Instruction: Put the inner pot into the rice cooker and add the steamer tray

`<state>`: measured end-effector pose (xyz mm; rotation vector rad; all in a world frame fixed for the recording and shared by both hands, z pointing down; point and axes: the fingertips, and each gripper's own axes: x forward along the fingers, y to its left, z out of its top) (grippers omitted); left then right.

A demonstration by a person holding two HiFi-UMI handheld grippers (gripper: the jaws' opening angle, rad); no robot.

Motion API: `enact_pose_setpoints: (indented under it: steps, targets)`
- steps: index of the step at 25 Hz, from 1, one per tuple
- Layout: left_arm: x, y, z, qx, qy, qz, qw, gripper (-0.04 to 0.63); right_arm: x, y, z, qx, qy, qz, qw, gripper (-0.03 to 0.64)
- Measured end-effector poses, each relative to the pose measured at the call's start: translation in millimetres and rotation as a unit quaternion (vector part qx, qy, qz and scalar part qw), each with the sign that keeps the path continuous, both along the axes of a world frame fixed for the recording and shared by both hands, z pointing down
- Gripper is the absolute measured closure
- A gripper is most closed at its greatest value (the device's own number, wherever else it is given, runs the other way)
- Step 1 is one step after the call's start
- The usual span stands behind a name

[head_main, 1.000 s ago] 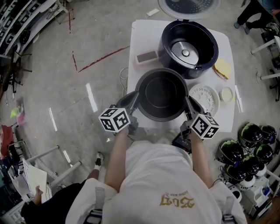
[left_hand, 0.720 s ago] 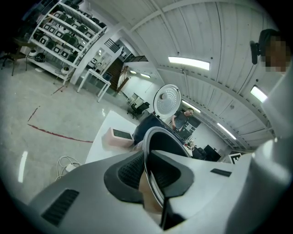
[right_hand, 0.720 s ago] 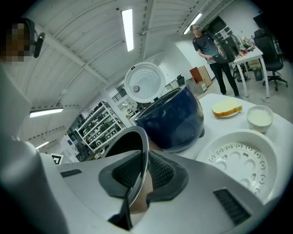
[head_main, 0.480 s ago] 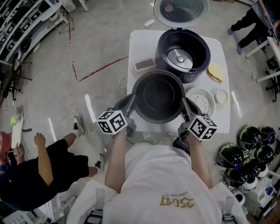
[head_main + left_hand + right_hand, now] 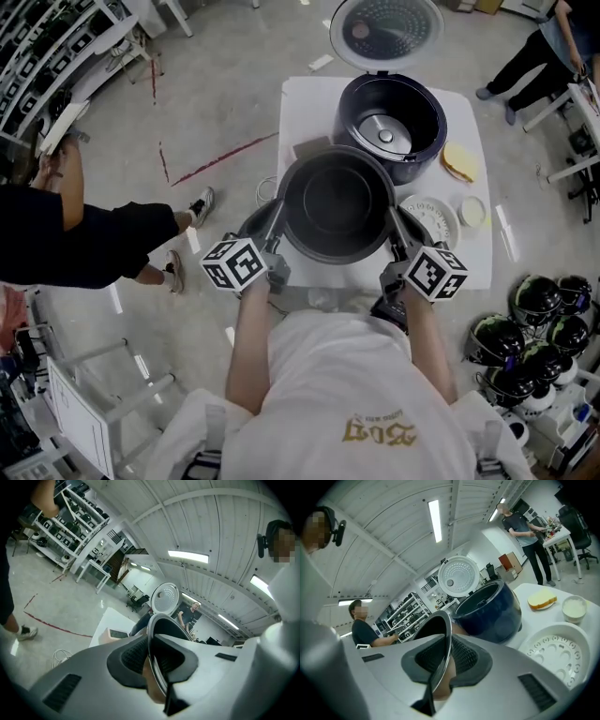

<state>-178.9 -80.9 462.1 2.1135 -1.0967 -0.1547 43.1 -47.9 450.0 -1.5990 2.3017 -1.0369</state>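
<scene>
Over the white table (image 5: 302,108), left gripper (image 5: 279,208) and right gripper (image 5: 394,217) jaws each pinch the rim of the inner pot (image 5: 337,202).

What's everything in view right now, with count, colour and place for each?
pot: one, dark, held over the table's near part
cooker: one, dark blue, back of table, lid open
tray: one, white, on table right of pot
sponge: one, yellow, right of cooker
cup: one, white, right of tray
box: one, tan, left of cooker
table: one, white, centre
helmet-like items: several, black, floor at lower right
bystanders: two, dark clothes, left and upper right
left hand-held gripper: one, grey, shut on pot's left rim
right hand-held gripper: one, grey, shut on pot's right rim
</scene>
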Motion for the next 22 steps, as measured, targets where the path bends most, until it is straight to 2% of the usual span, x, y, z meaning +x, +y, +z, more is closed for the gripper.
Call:
enact_pose_setpoints:
  steps: [22]
  targets:
    - [-13.0, -28.2, -74.5, 0.066, 0.032, -0.008, 0.9973, 0.54, -11.7, -23.5, -69.9, 0.065, -0.036, -0.006, 0.997, 0.571]
